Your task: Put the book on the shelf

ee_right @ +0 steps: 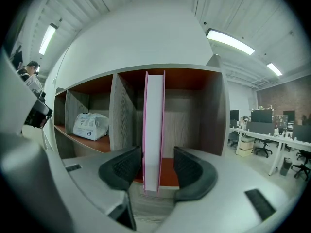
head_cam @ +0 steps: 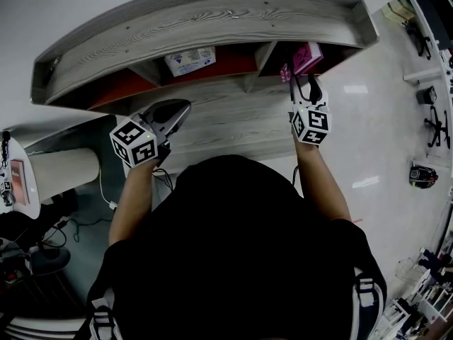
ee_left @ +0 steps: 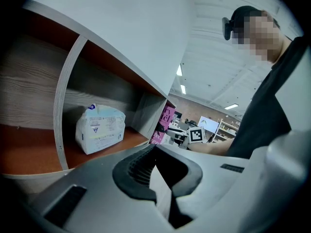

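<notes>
The pink book (head_cam: 308, 57) stands upright in the right compartment of the grey wooden shelf (head_cam: 212, 20), spine edge facing me. In the right gripper view the book (ee_right: 154, 130) rises between the jaws of my right gripper (ee_right: 155, 171). That gripper is open: the left pad lies against the cover and a gap shows at the right pad. In the head view my right gripper (head_cam: 303, 80) points into that compartment. My left gripper (head_cam: 185, 106) is shut with nothing in it, held off to the left below the shelf's middle. From the left gripper view the book (ee_left: 164, 123) shows far off.
A white packet (head_cam: 190, 60) lies in the middle compartment on its orange floor. A white cylinder (head_cam: 64, 172) and cables sit at the lower left. Office desks and chairs (ee_right: 262, 140) stand to the right of the shelf.
</notes>
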Available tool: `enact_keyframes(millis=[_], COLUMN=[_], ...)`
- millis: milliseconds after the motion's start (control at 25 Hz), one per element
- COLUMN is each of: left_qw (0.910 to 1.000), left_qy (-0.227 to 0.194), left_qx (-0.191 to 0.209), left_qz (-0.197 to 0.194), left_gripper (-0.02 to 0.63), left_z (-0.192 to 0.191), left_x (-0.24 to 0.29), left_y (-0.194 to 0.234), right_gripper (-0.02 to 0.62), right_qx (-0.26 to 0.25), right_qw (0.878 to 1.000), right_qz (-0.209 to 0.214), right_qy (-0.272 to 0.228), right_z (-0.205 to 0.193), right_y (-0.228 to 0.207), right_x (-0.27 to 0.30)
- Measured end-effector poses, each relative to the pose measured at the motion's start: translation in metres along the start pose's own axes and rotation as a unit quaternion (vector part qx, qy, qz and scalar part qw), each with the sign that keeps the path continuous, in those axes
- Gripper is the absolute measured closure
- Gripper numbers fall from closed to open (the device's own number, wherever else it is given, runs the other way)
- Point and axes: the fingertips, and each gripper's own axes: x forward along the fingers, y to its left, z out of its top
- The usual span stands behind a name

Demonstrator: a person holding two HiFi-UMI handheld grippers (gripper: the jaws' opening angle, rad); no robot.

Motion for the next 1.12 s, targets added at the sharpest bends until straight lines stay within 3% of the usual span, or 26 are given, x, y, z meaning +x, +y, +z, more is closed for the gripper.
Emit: enact_keyframes(millis=[240,1120], left_qw=[1.0000,0.9998], left_qy=[-0.003,-0.013], left_qx=[0.006,0.012], left_qz=[-0.002,-0.003], left_gripper=[0.587,0.587], left_z=[0.004,0.000], left_x=[-0.001,-0.006], left_y=[-0.007,-0.026], right_gripper=[0.388,0.544], right_qx=[0.001,0.000], right_qw=[1.000,0.999], right_qz=[-0.005,0.008], right_qy=[-0.007,-0.032], right_z=[0.006,0.025], right_y=[-0.004,0.010], right_x=[-0.013,-0.040])
